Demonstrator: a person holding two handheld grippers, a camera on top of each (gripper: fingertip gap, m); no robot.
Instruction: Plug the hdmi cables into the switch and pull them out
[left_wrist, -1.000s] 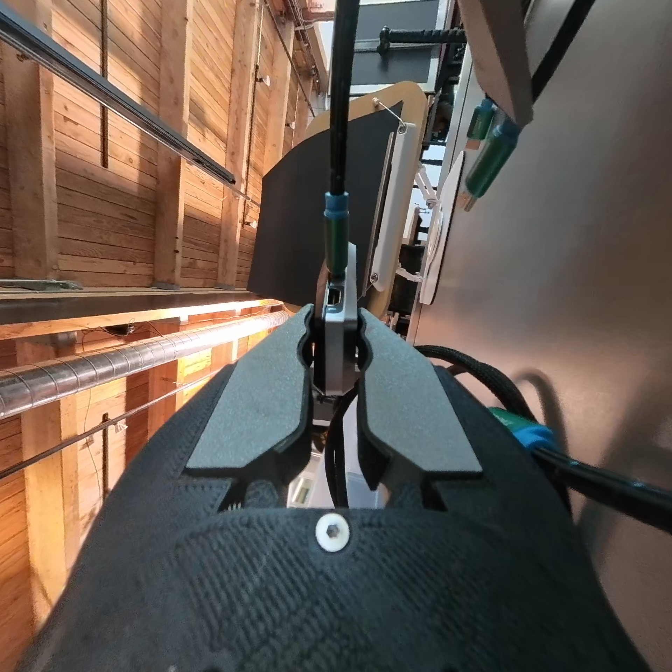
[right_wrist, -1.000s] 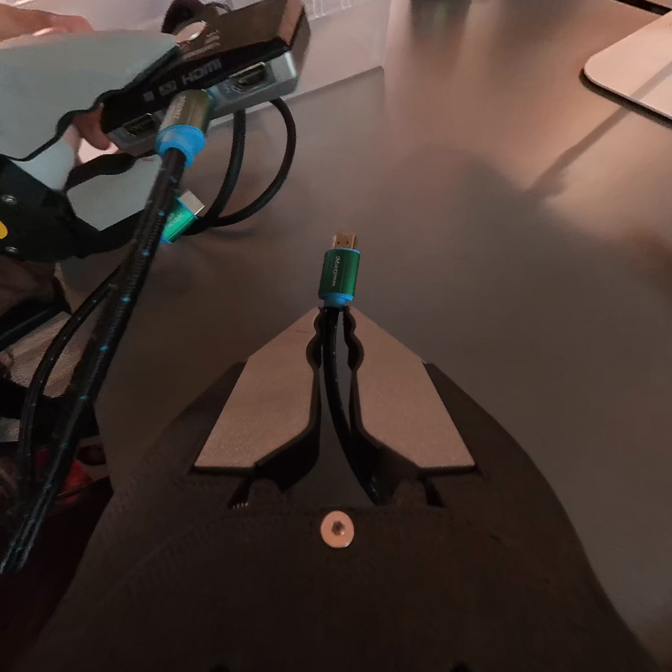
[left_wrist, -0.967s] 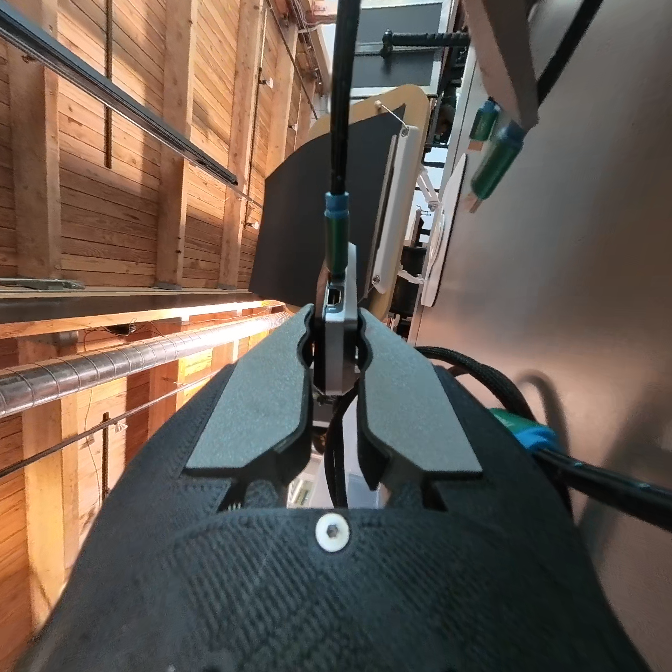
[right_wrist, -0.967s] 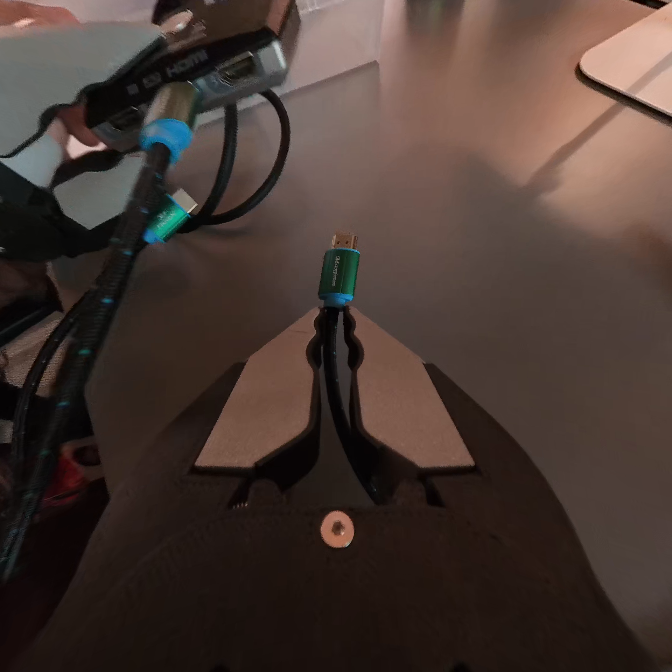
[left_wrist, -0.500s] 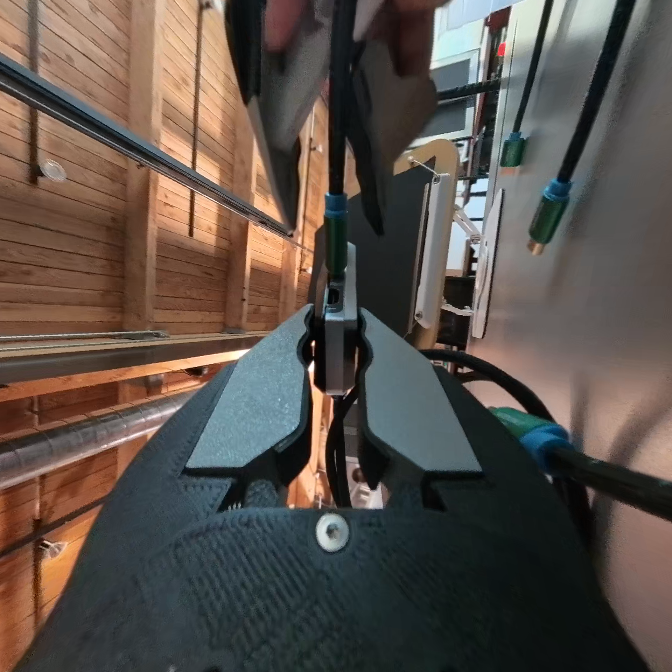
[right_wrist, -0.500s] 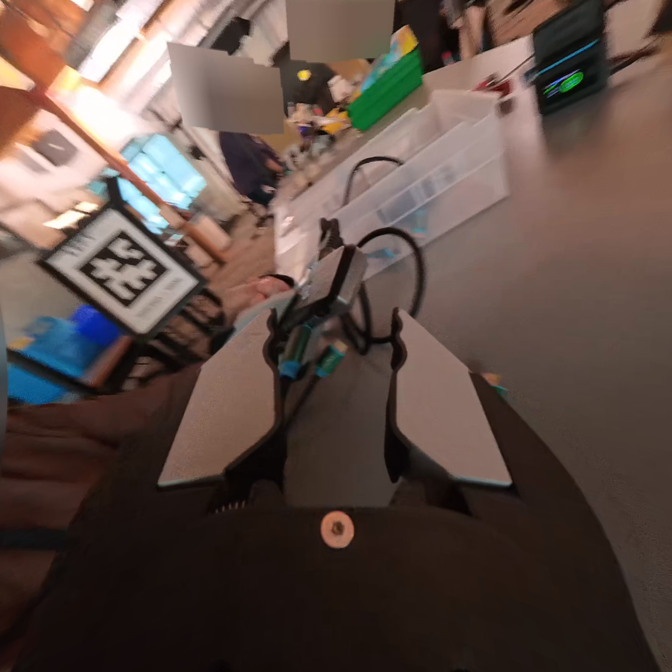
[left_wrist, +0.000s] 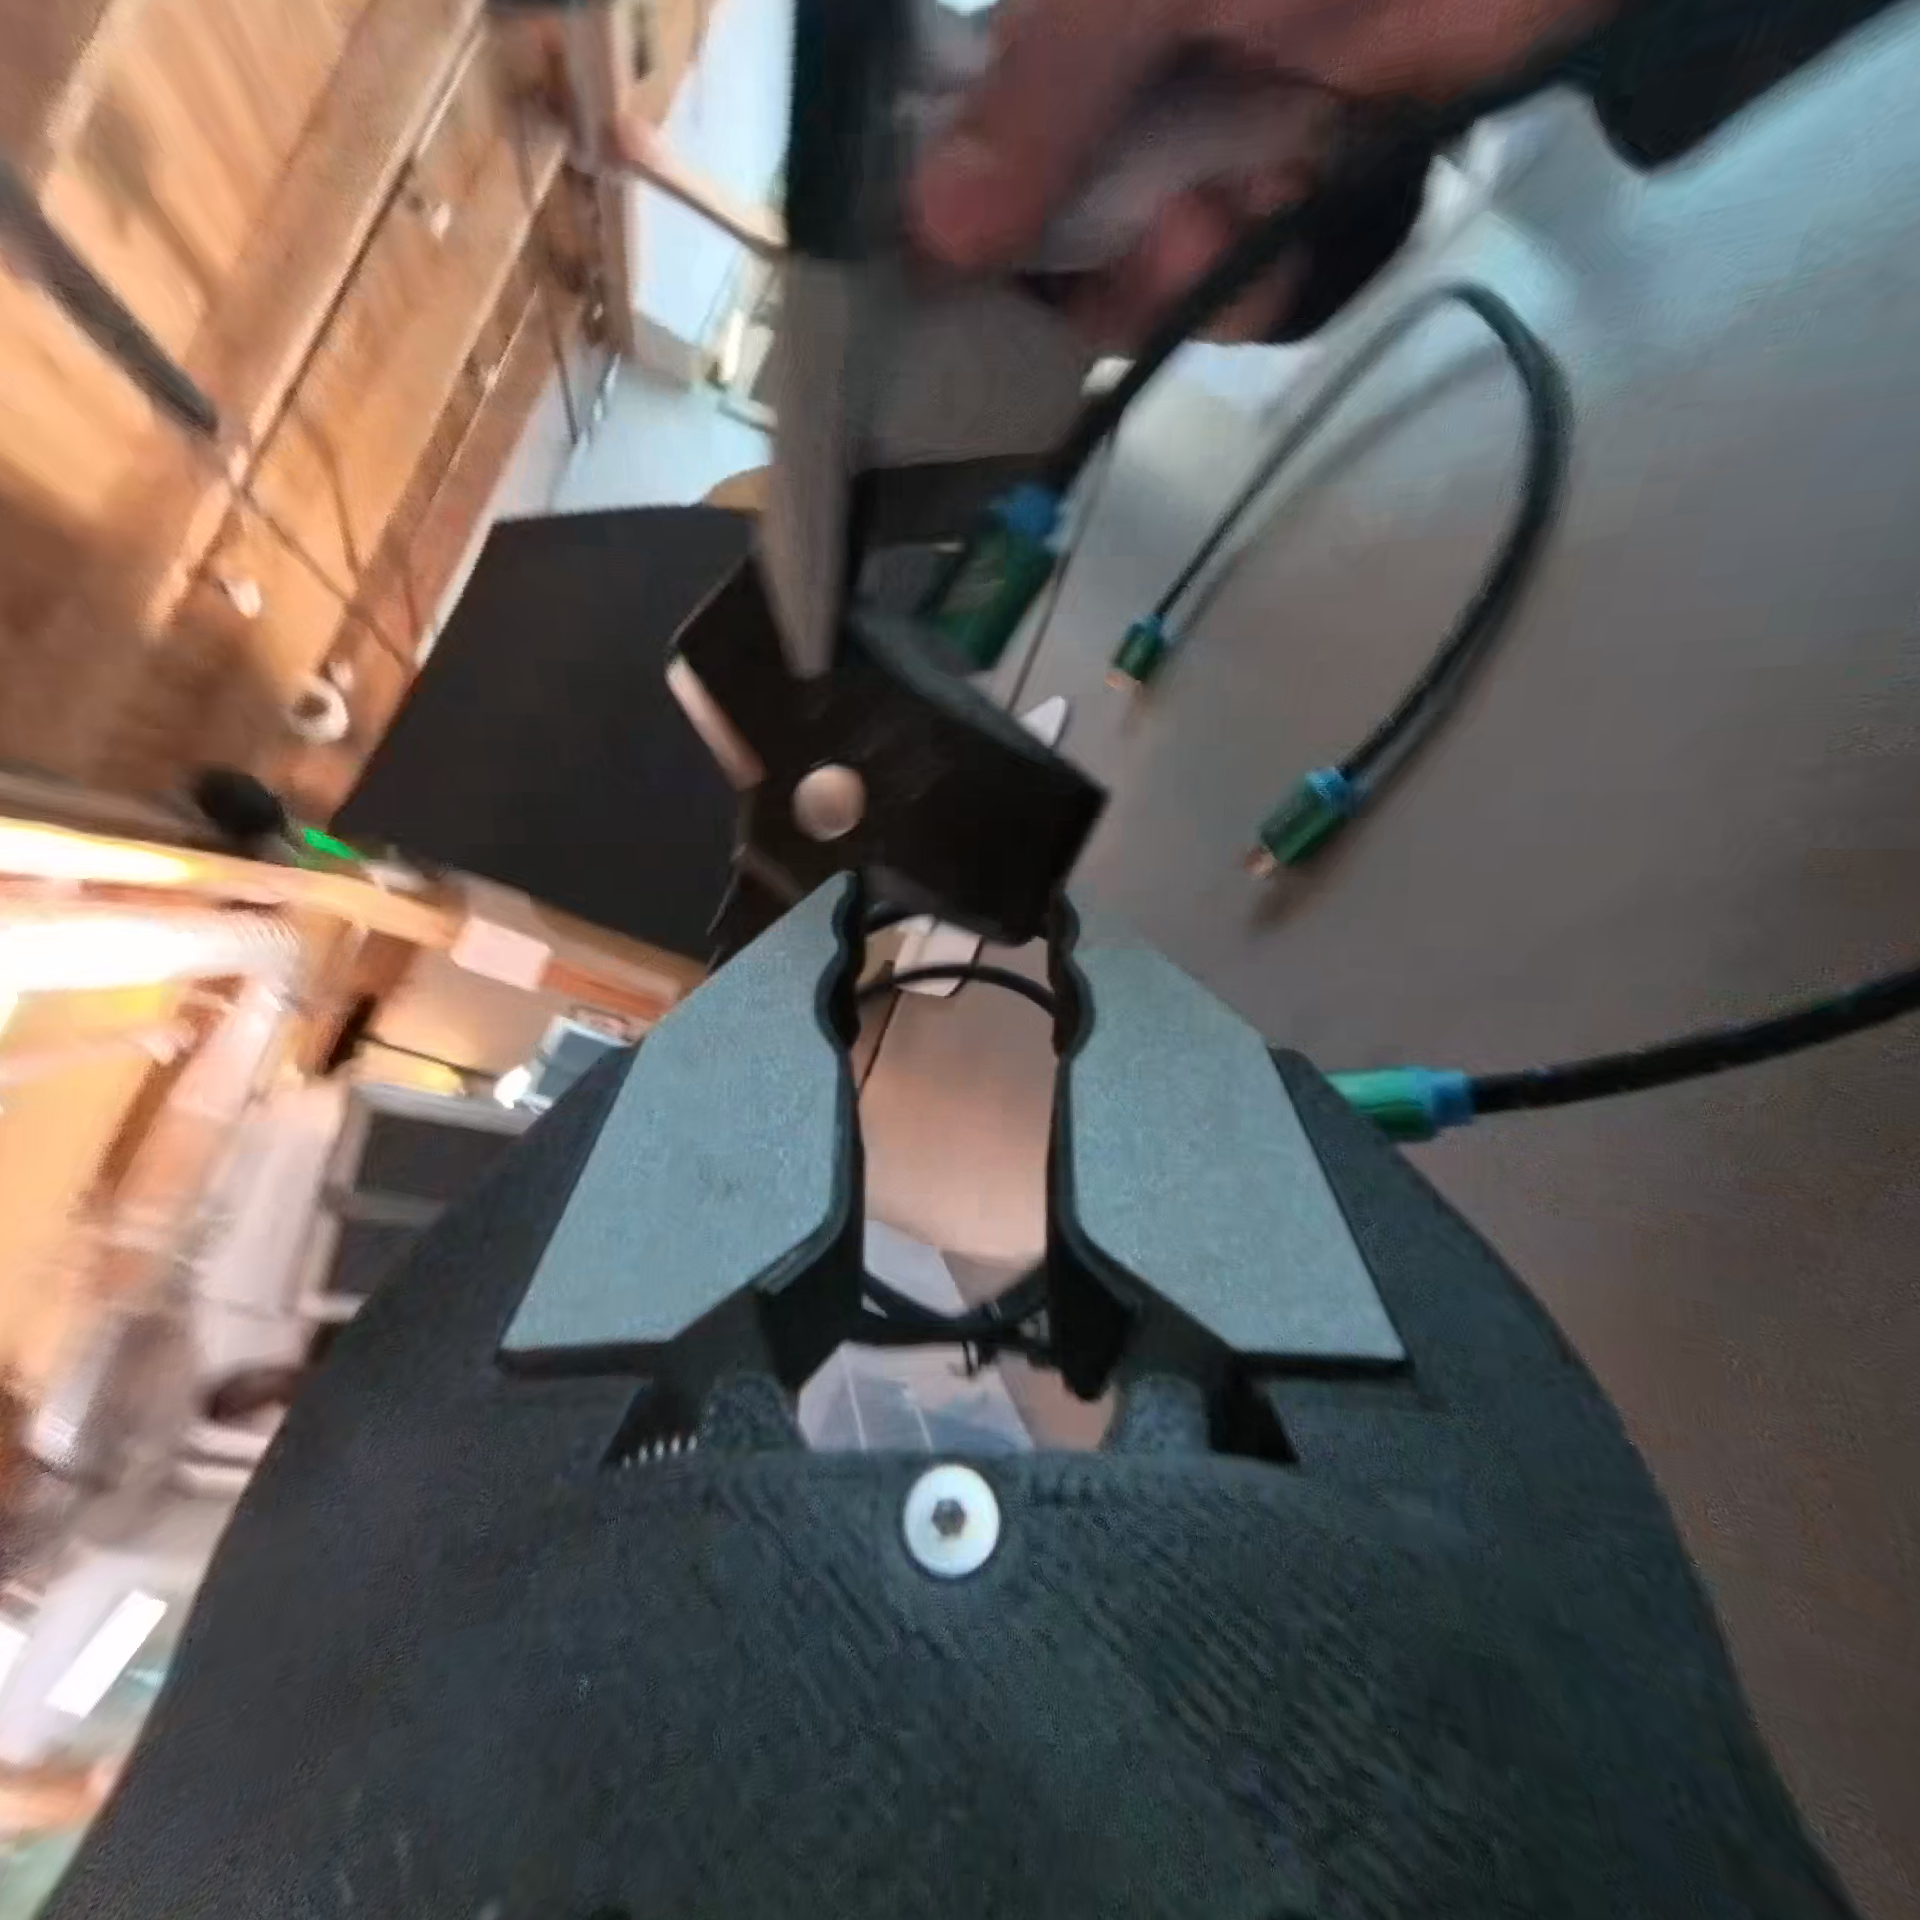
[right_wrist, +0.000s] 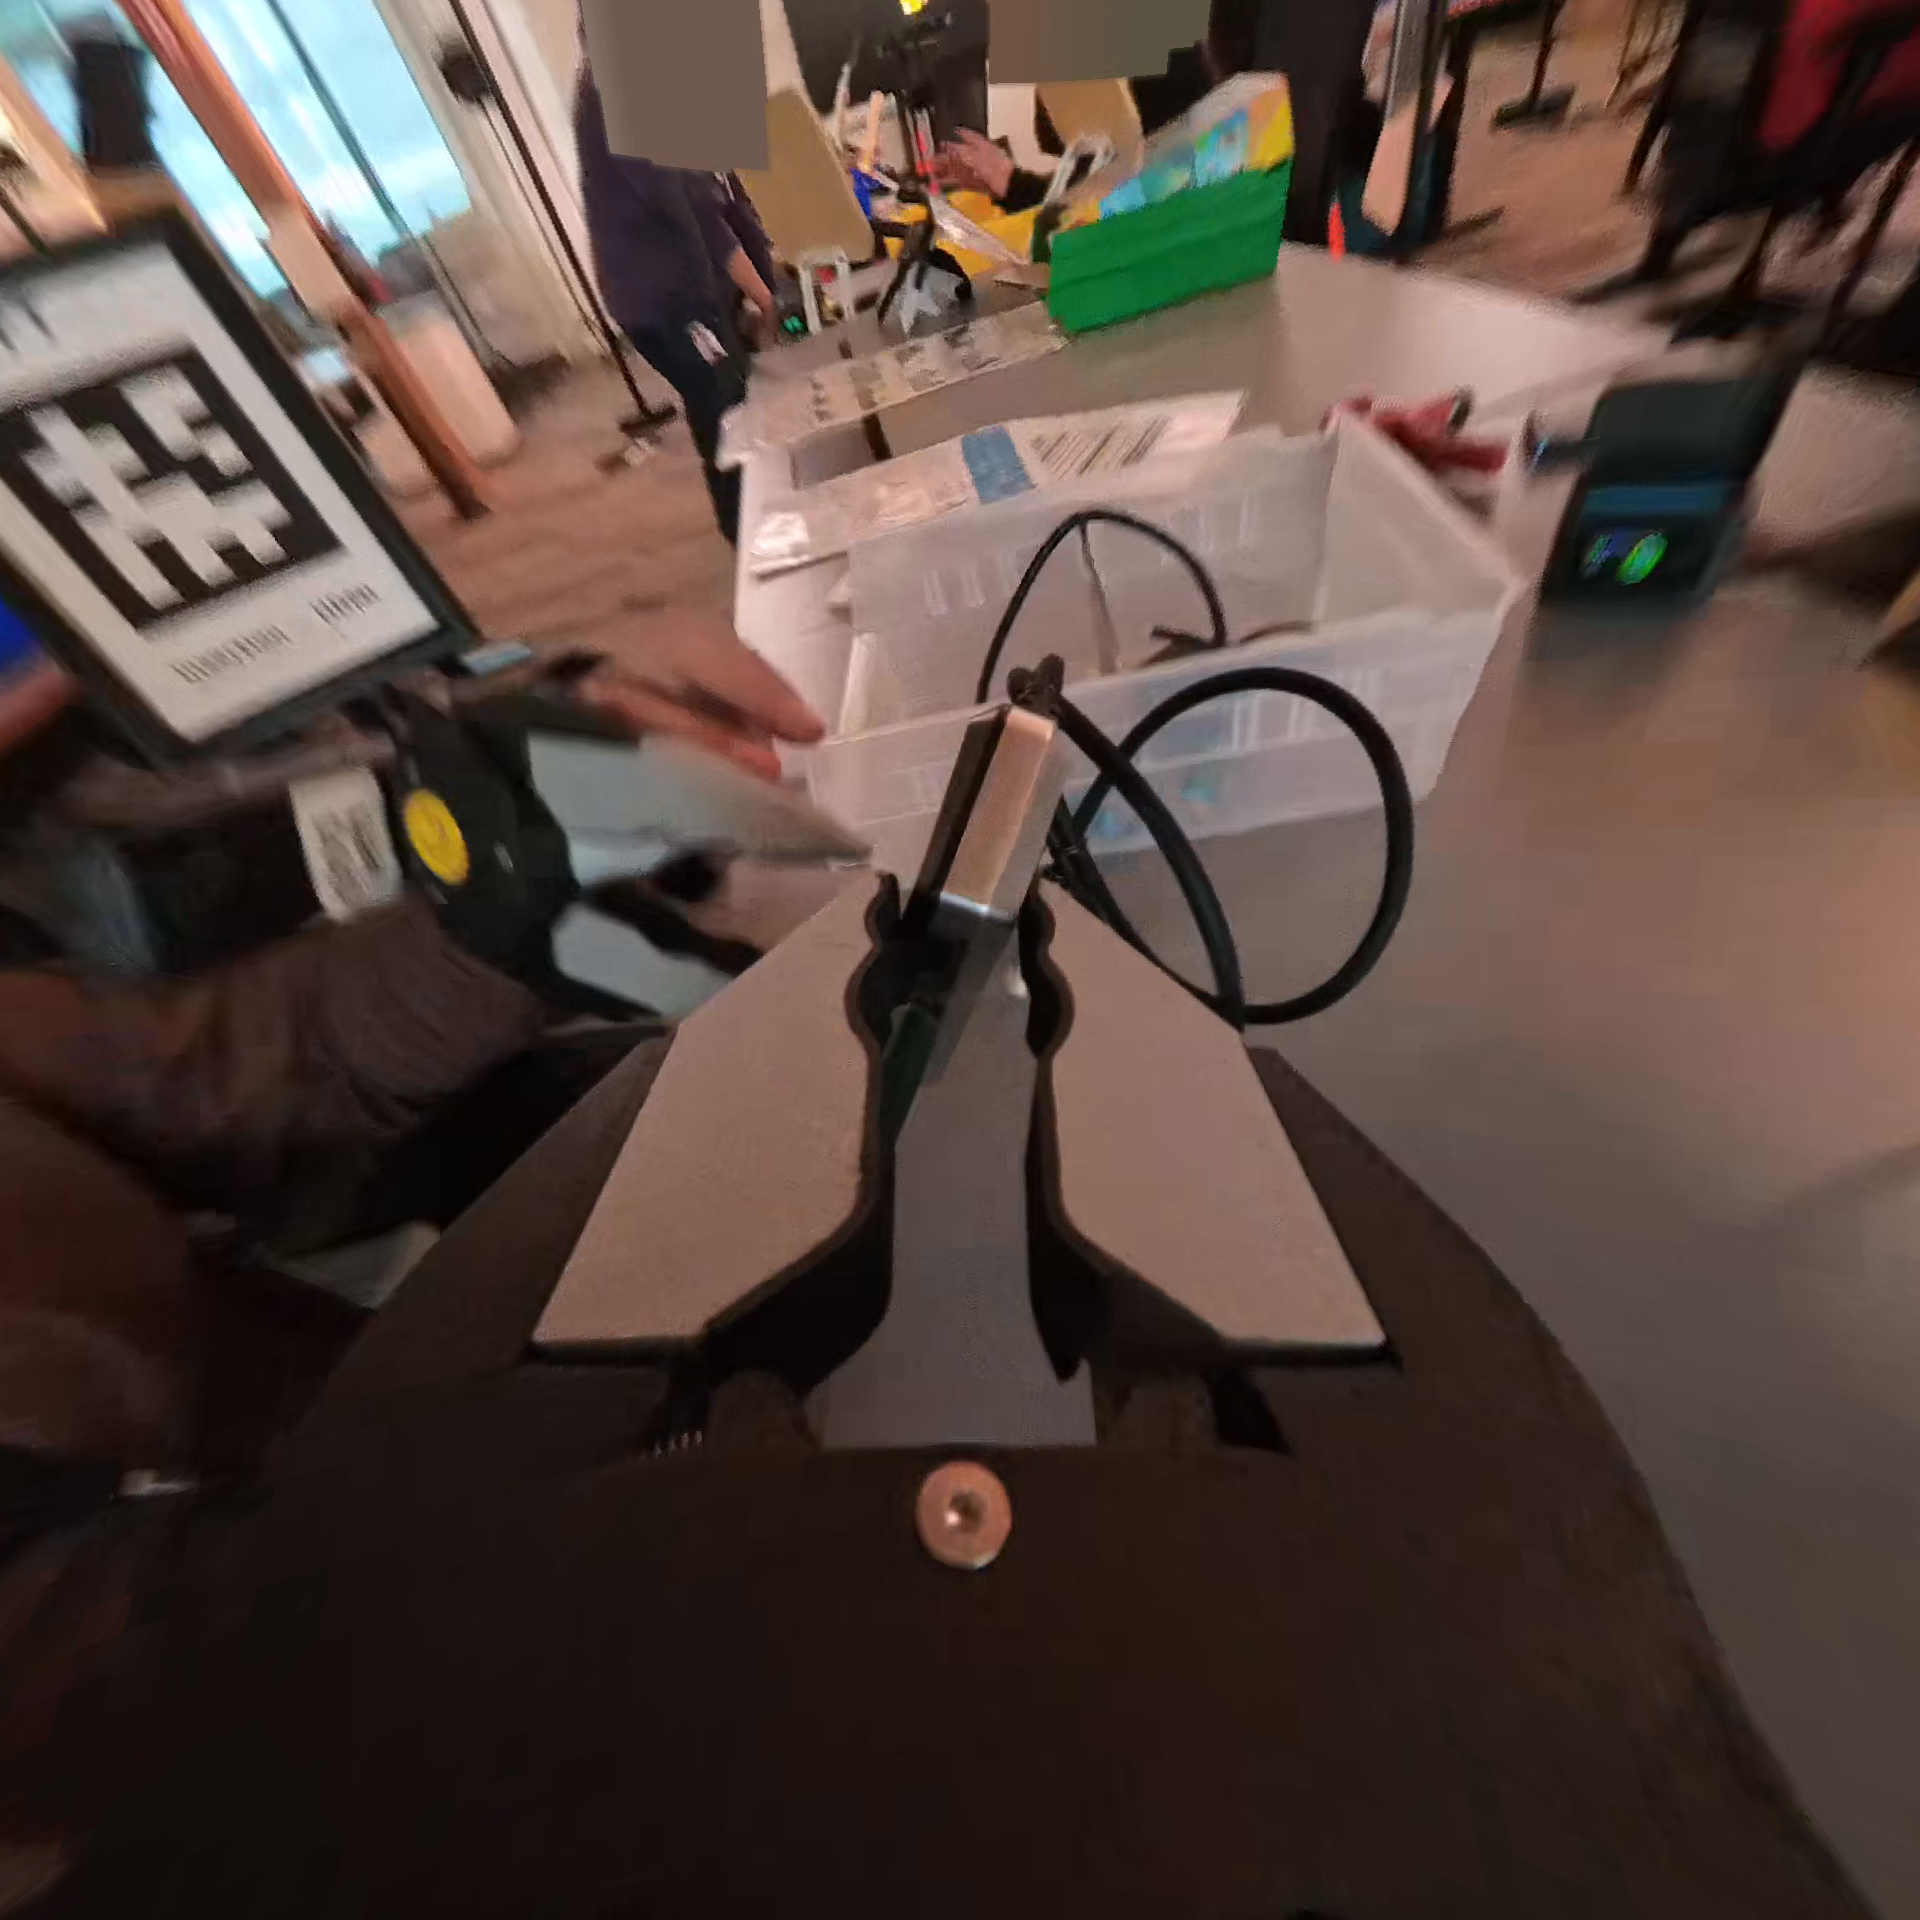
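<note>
**A:** So, how many things do you count?

**B:** One black switch (right_wrist: 1003, 821), up in the air. The right gripper (right_wrist: 956, 935) pinches its end between both fingers. The left gripper (left_wrist: 951, 914) has its fingers spread, with the switch just ahead of their tips. I also count four green plugs (left_wrist: 1299, 821): one at the switch, two lying apart on the worktop (left_wrist: 1662, 1351), and one beside the left gripper.

**A:** And the surface, the room?

**B:** The worktop is smooth and grey-brown. Clear bins (right_wrist: 1403, 582) stand at its far side. I see a wooden wall (left_wrist: 260, 312), a green box (right_wrist: 1164, 249) and a person (right_wrist: 675, 260) standing far behind.
</note>
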